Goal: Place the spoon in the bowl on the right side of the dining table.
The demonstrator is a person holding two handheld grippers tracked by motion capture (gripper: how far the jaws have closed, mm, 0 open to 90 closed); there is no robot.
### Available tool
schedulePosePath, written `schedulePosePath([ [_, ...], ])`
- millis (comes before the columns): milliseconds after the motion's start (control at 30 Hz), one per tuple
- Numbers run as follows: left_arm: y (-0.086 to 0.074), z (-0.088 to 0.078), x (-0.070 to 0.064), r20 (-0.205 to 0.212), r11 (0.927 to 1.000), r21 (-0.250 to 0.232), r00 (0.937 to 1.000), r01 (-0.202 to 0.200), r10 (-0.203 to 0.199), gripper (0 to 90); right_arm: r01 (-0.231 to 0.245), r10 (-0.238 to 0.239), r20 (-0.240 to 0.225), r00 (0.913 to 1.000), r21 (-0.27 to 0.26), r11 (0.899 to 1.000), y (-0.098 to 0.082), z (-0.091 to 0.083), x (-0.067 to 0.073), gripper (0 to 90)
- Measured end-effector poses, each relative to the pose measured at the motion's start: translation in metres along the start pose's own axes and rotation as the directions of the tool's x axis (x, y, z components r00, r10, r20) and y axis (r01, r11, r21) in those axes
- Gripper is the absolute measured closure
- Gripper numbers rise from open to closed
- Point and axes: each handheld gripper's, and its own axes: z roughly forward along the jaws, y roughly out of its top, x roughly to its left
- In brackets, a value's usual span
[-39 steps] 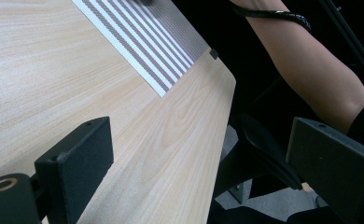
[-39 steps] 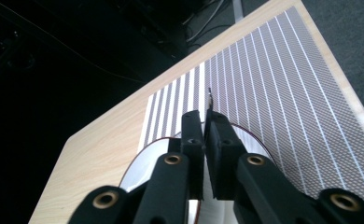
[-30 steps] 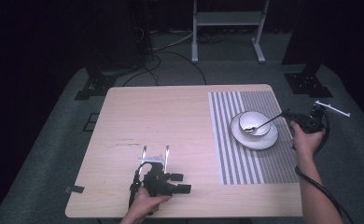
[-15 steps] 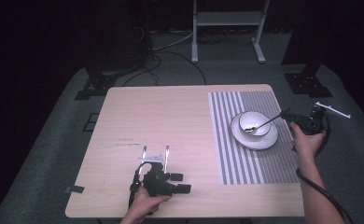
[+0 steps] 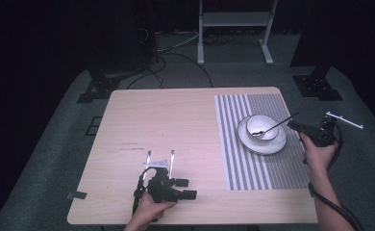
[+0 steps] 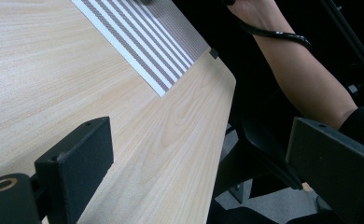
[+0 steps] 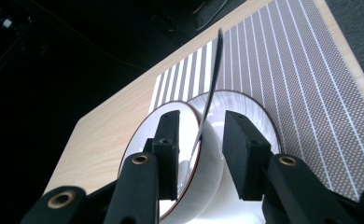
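Two grippers are at work over a pale wooden table point(image 5: 176, 125). At the right side, a white bowl point(image 5: 262, 127) sits on a white plate point(image 5: 272, 144), which lies on a striped placemat point(image 5: 253, 168). A spoon point(image 5: 272, 127) rests in the bowl, its handle slanting out over the rim toward the right gripper point(image 5: 293, 125). That gripper's jaws have just been opening; in the right gripper view they stand apart, with the spoon handle point(image 7: 211, 88) rising in the gap between them and neither pad pressing on it. The left gripper point(image 5: 159, 155) sits near the table's front edge, well apart from the bowl, its jaws spread wide with nothing between them.
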Motion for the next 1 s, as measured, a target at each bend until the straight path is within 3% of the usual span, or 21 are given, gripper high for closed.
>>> schedulePosePath([
  [300, 0.000, -0.001, 0.000, -0.002, 1.0000, -0.006, 1.0000, 0.001, -0.001, 5.8, 0.030, -0.029, -0.049, 0.9984, 0.025, 0.999, -0.016, -0.006, 0.007, 61.1],
  [533, 0.000, -0.001, 0.001, -0.002, 1.0000, -0.005, 1.0000, -0.001, 0.001, 5.9, 0.076, -0.072, -0.063, 0.9954, 0.065, 0.995, -0.033, -0.009, 0.015, 57.0],
  [1000, 0.000, -0.002, 0.001, 0.000, 0.9999, -0.010, 1.0000, 0.003, -0.003, 5.9, 0.147, -0.141, -0.084, 0.9865, 0.075, 0.986, -0.055, -0.015, 0.030, 53.6],
])
